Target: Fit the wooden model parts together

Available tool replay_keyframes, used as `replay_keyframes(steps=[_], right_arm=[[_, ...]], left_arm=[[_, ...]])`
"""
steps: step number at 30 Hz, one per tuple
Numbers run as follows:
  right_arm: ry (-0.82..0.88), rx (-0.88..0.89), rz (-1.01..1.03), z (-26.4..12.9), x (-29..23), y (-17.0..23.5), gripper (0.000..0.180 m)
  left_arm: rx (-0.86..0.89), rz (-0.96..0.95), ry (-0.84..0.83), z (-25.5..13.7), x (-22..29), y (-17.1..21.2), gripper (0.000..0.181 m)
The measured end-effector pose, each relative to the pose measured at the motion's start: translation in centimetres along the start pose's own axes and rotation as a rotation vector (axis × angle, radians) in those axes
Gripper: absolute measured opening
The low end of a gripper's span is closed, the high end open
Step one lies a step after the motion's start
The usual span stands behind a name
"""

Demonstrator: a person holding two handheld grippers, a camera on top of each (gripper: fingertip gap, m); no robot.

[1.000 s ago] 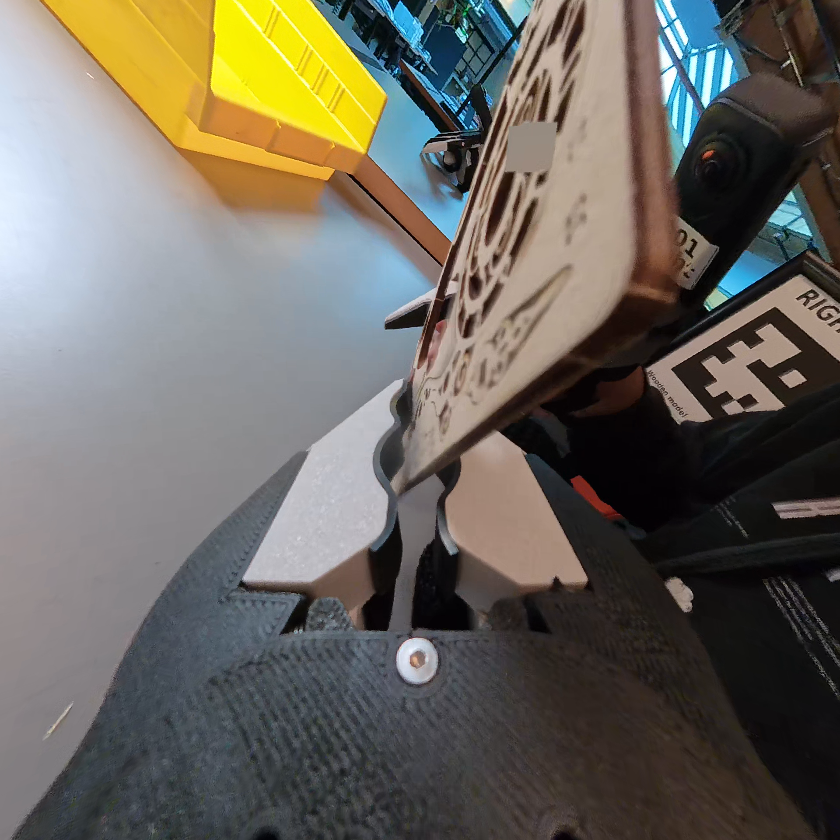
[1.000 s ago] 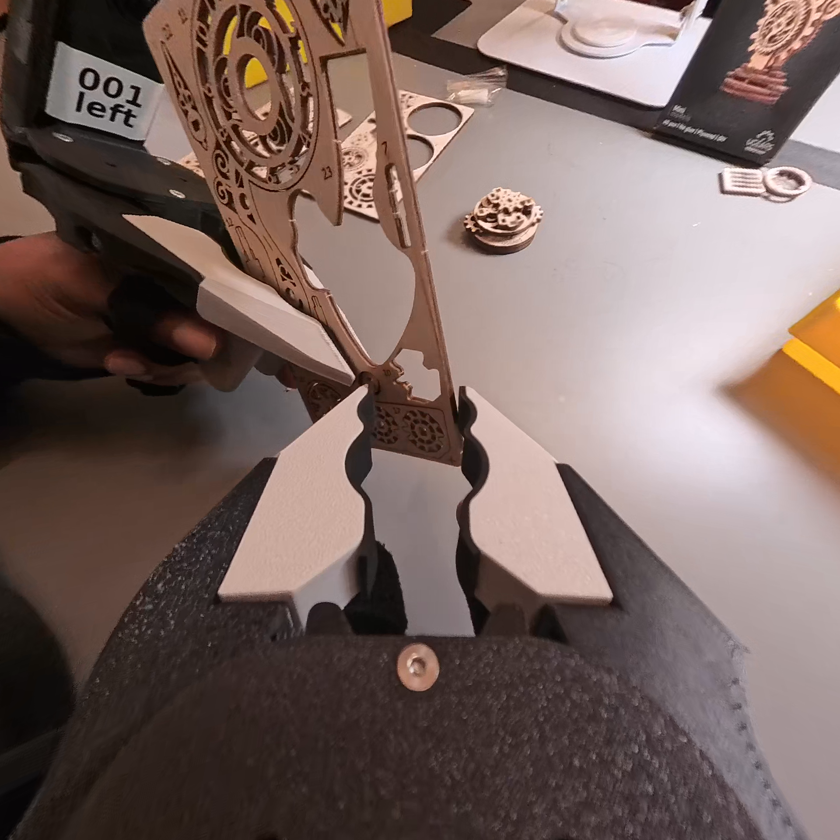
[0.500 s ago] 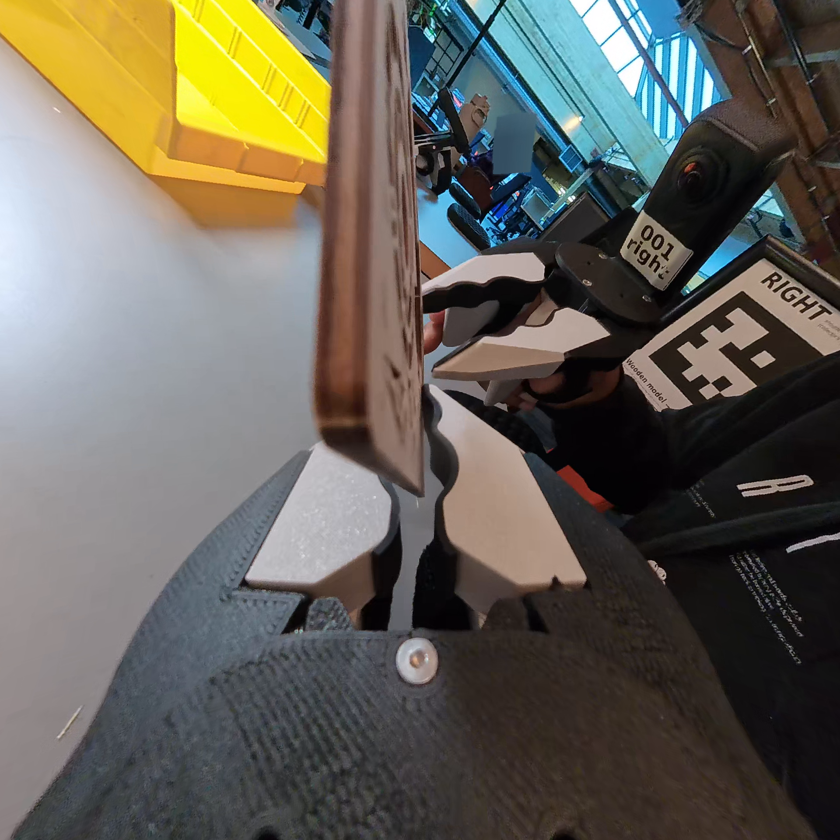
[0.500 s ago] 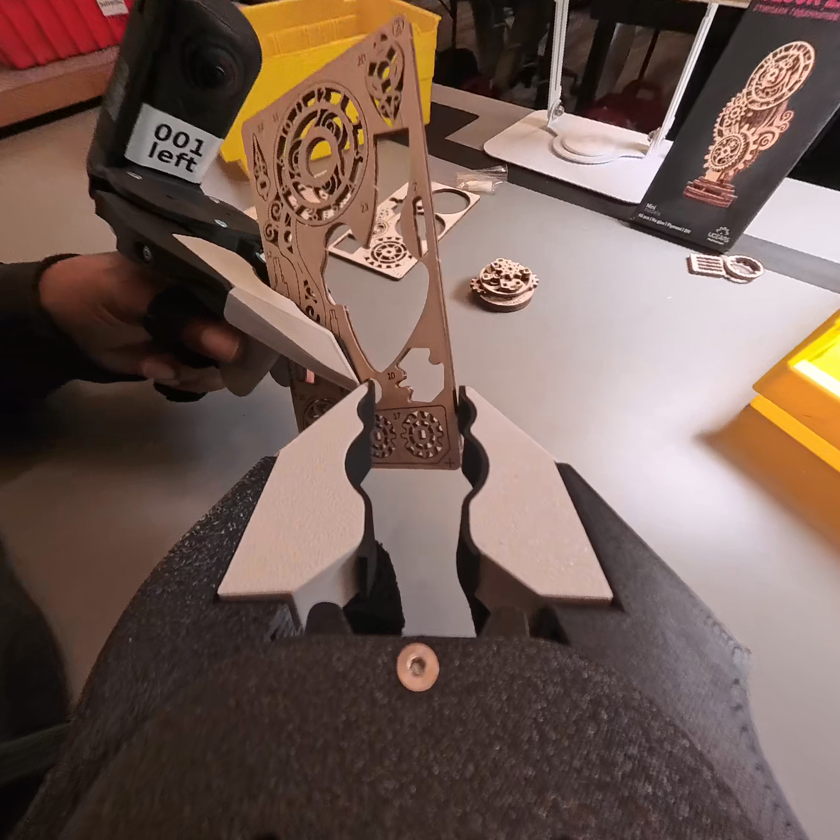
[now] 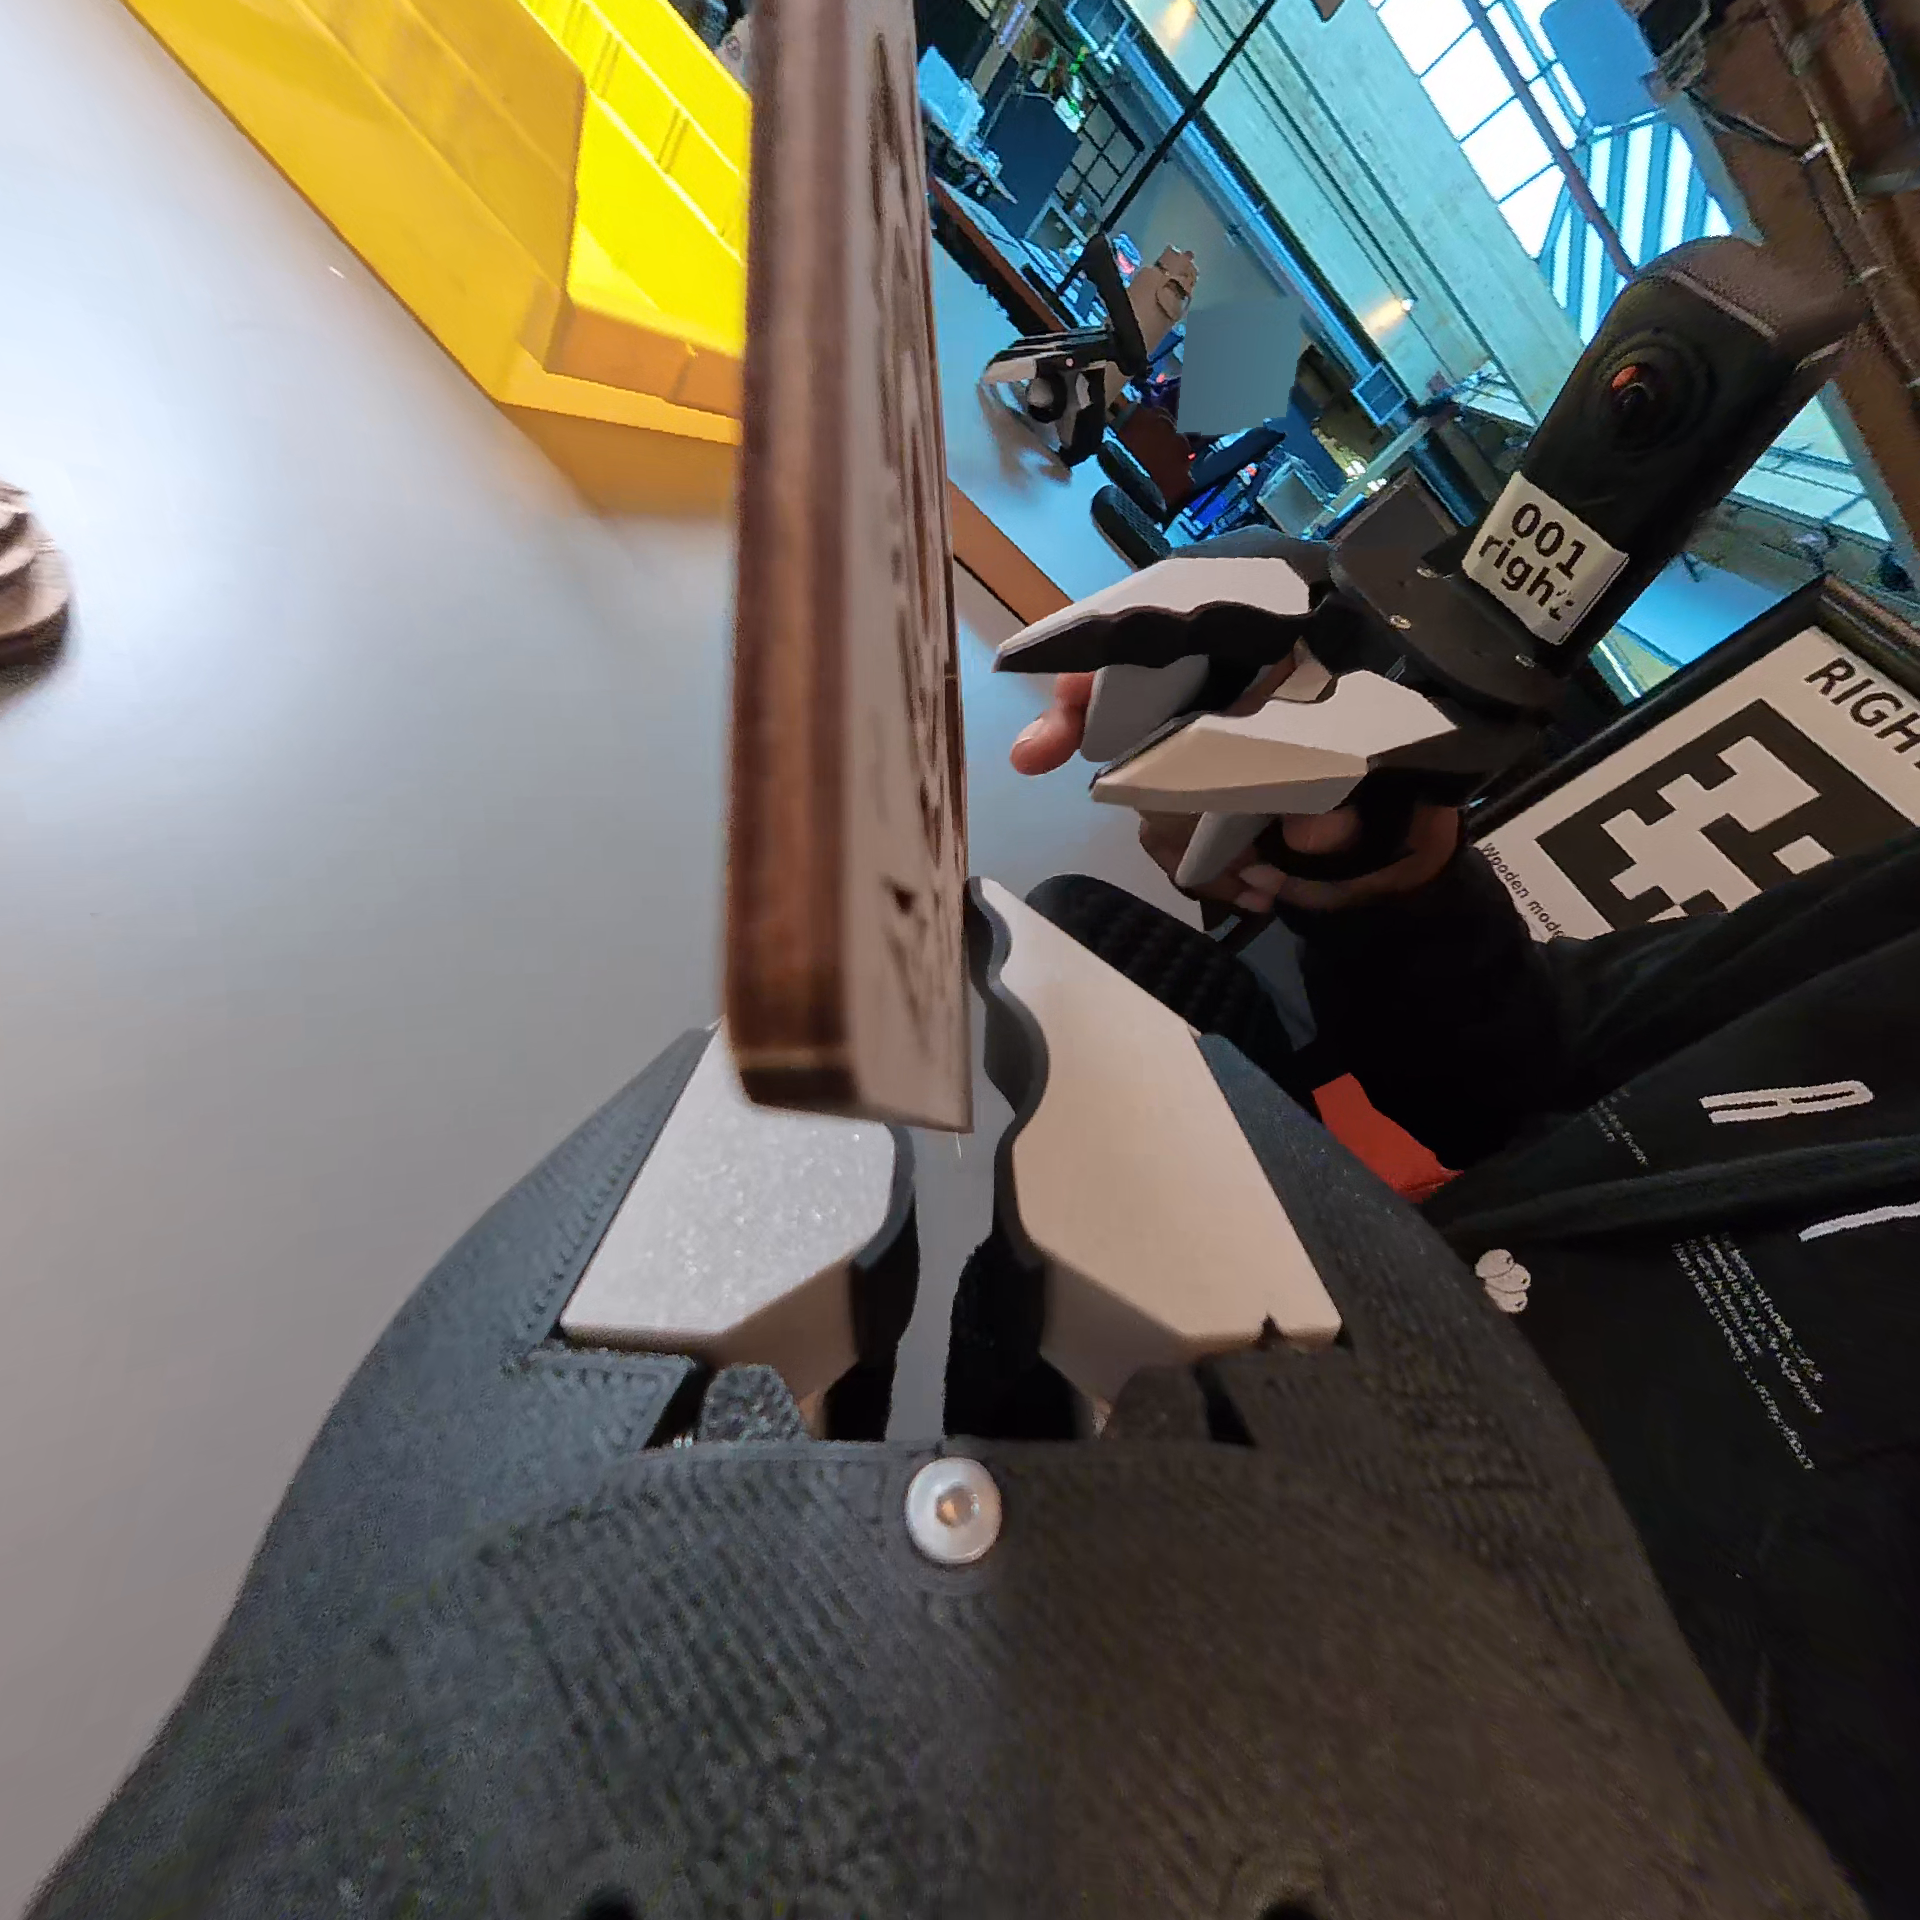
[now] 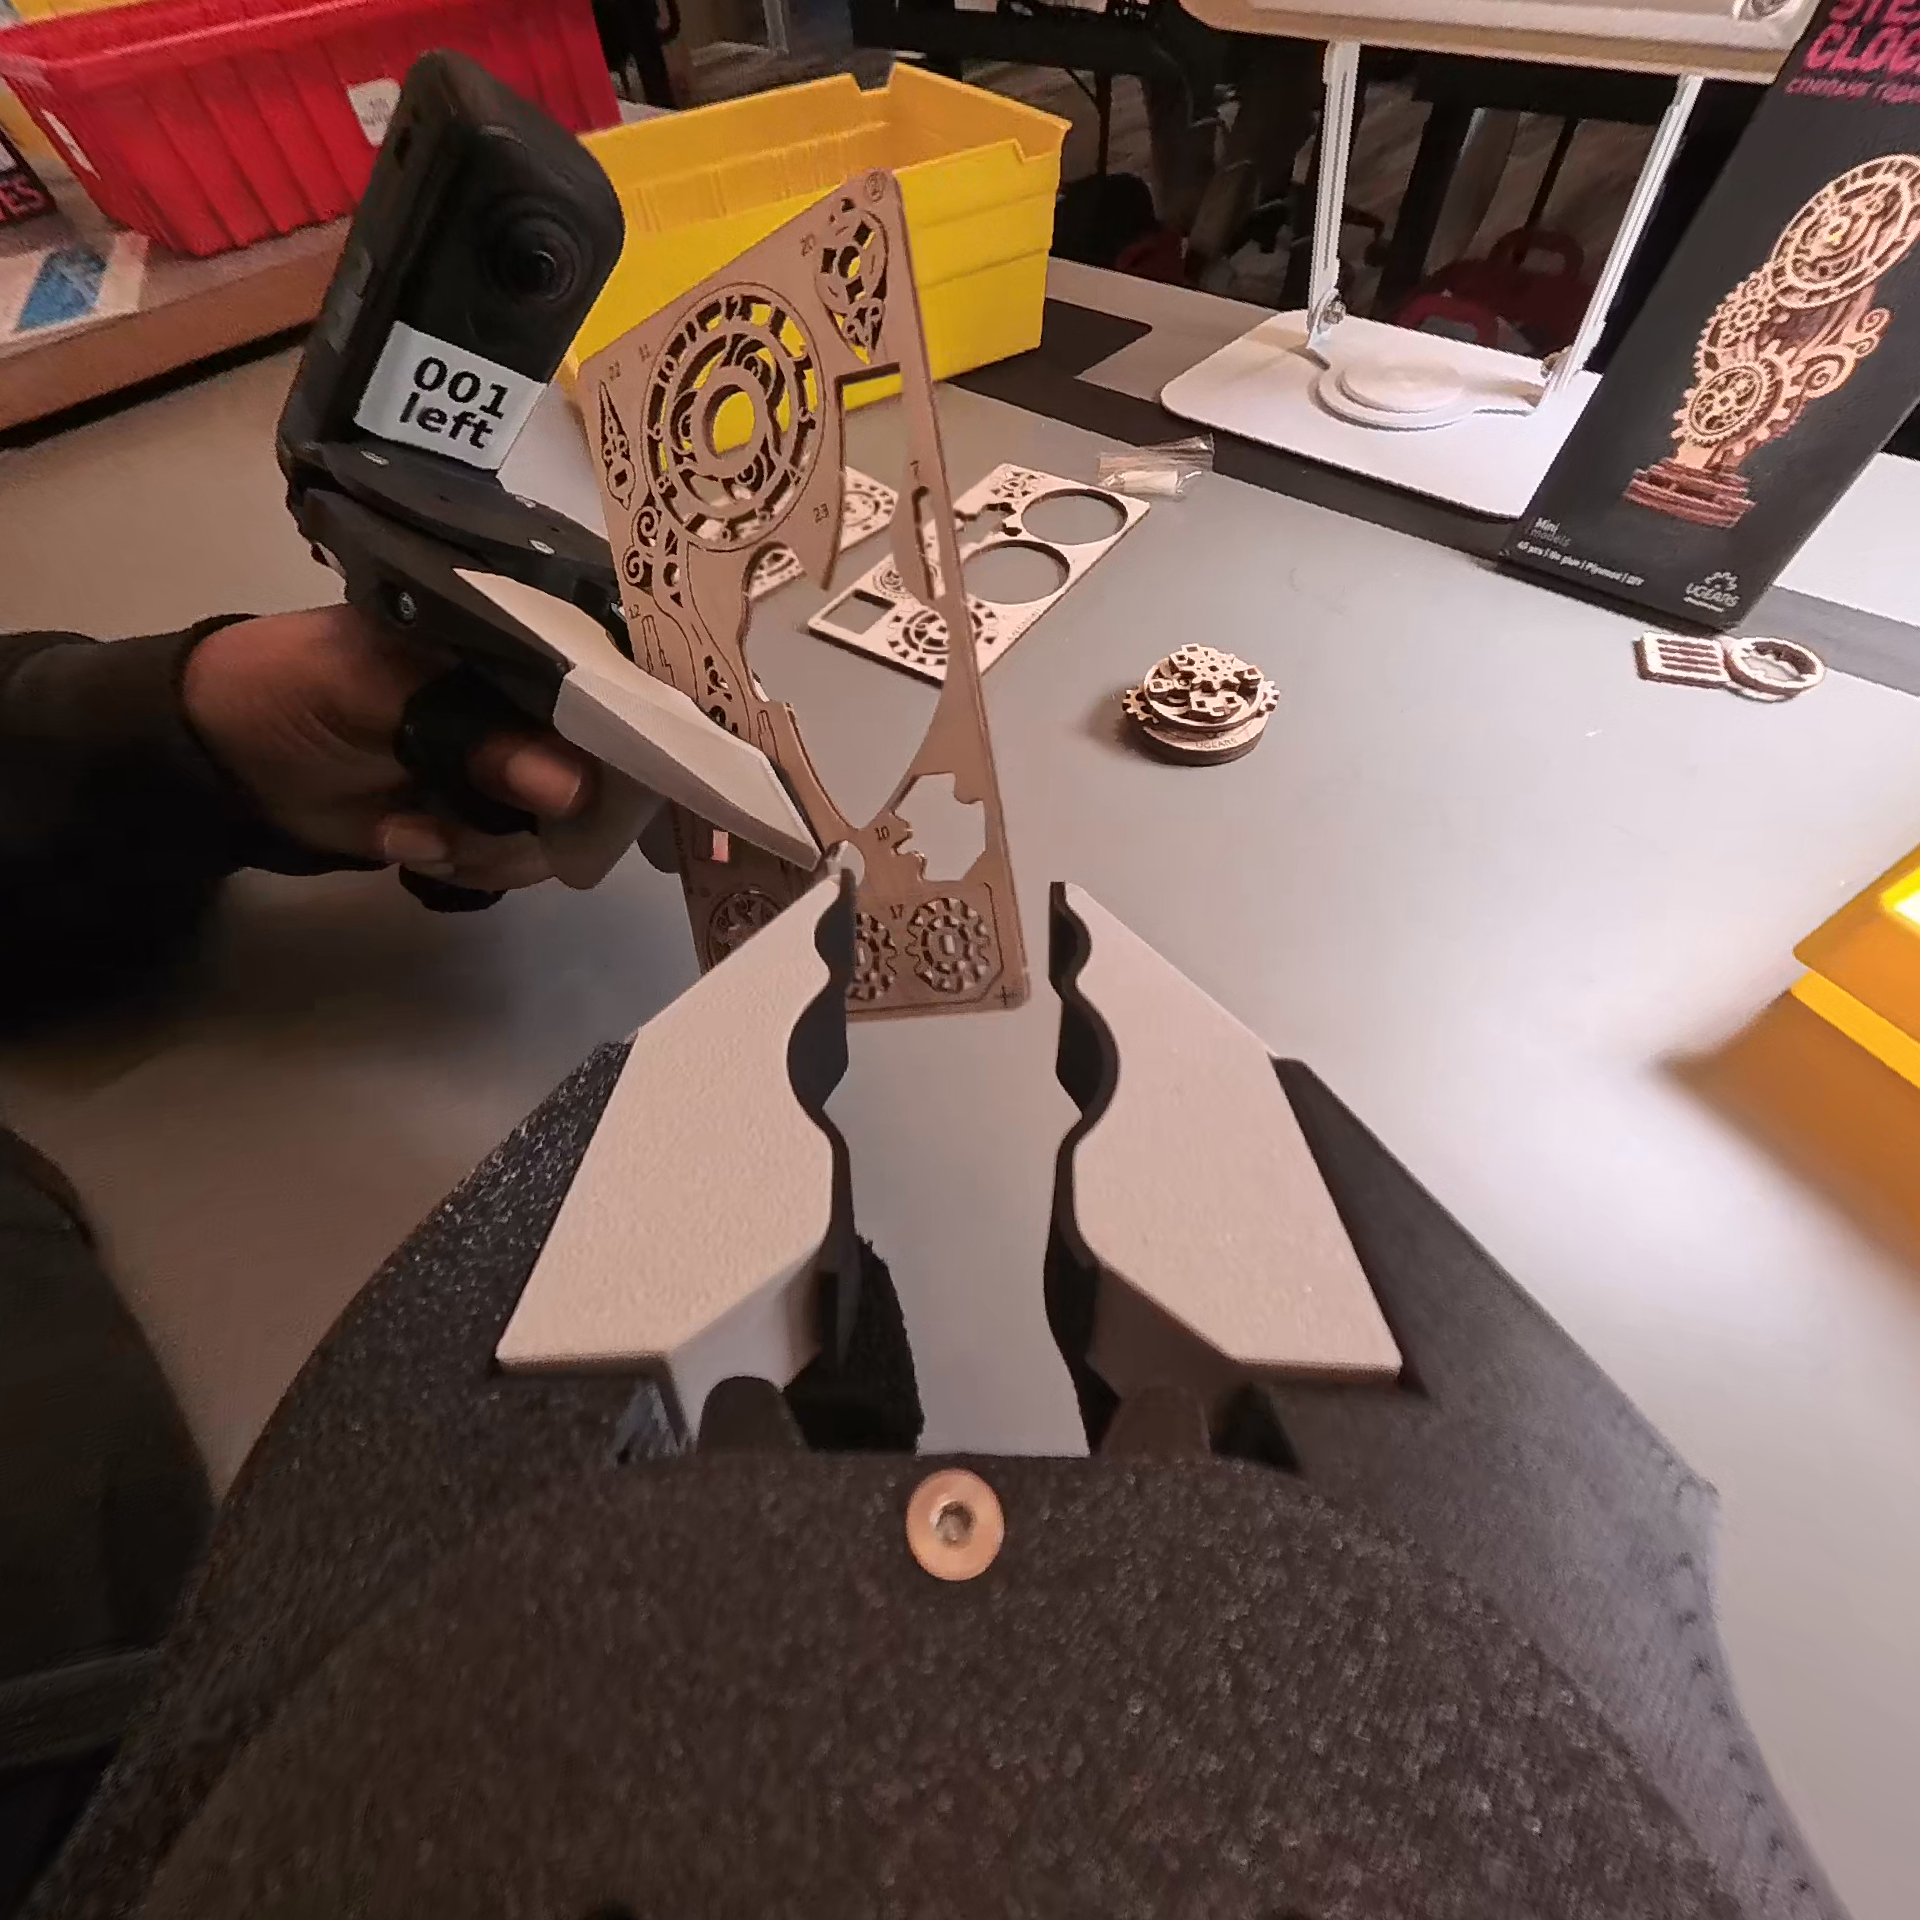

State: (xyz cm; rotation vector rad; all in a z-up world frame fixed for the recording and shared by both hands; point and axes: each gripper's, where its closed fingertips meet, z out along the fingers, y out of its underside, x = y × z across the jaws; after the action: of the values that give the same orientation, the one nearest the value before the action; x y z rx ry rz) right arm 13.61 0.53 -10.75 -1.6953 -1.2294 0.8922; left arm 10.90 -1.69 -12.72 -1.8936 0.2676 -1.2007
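Note:
My left gripper (image 5: 862, 987) is shut on a thin laser-cut wooden sheet (image 5: 831, 623), which stands upright and edge-on to this camera. In the right wrist view the left gripper (image 6: 800, 852) pinches the sheet (image 6: 966, 727) at its narrow waist, above two small gears cut into its lower end. The sheet carries a large ornate ring near the top and several empty cut-outs. My right gripper (image 6: 948, 894) is open and holds nothing, just short of the sheet's lower end, with neither pad touching it. It also shows in the left wrist view (image 5: 1049, 717), to the right of the sheet.
On the grey table (image 6: 1455, 935) lie an assembled round gear piece (image 6: 1200, 701), more wooden sheets (image 6: 977, 582), two small parts (image 6: 1725, 660), a black model box (image 6: 1745, 364) and a white stand (image 6: 1382, 395). Yellow bins stand at the back (image 6: 831, 208) and far right (image 6: 1870, 966). Tip to tip, the grippers are about 5 centimeters apart. The assembled round gear piece (image 6: 1200, 701) is about 20 centimeters from both grippers' fingertips.
The sheet's lower end stood between my right pads a second ago; the right gripper has since drawn back from it. My left gripper turned the sheet edge-on to its camera.

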Motion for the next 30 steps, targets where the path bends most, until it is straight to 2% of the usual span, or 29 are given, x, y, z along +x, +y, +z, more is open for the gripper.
replay_keyframes(steps=[5, 10, 16, 20, 24, 26, 28, 30], right_arm=[[-0.021, 0.022, 0.038, -0.4, -0.3, -0.1, 0.035], [-0.039, 0.035, 0.033, -1.9, -1.6, -0.5, 0.035], [-0.087, 0.051, 0.017, -3.2, -3.8, -0.2, 0.035], [-0.08, 0.06, -0.009, -3.5, -4.2, 0.1, 0.034], [-0.063, 0.062, 0.03, -3.3, -3.4, 0.6, 0.033], [-0.052, 0.069, 0.067, -3.4, -3.0, 0.6, 0.033], [-0.075, 0.078, 0.131, -3.7, -3.2, 0.3, 0.034], [-0.09, 0.092, 0.146, -4.3, -3.6, -0.5, 0.033]], left_arm=[[-0.092, -0.054, -0.066, -3.5, -2.3, 1.1, 0.001], [-0.159, -0.163, -0.067, -9.0, -2.8, 2.1, 0.001], [-0.276, -0.25, -0.093, -15.8, -2.4, 6.3, 0.001], [-0.392, -0.276, -0.126, -17.3, -3.1, 8.8, 0.005], [-0.492, -0.236, -0.165, -17.2, -4.2, 9.4, 0.028], [-0.528, -0.201, -0.217, -17.5, -4.9, 9.3, 0.037], [-0.536, -0.16, -0.285, -18.0, -5.1, 8.7, 0.055], [-0.511, -0.098, -0.38, -18.8, -5.3, 7.9, 0.065]])
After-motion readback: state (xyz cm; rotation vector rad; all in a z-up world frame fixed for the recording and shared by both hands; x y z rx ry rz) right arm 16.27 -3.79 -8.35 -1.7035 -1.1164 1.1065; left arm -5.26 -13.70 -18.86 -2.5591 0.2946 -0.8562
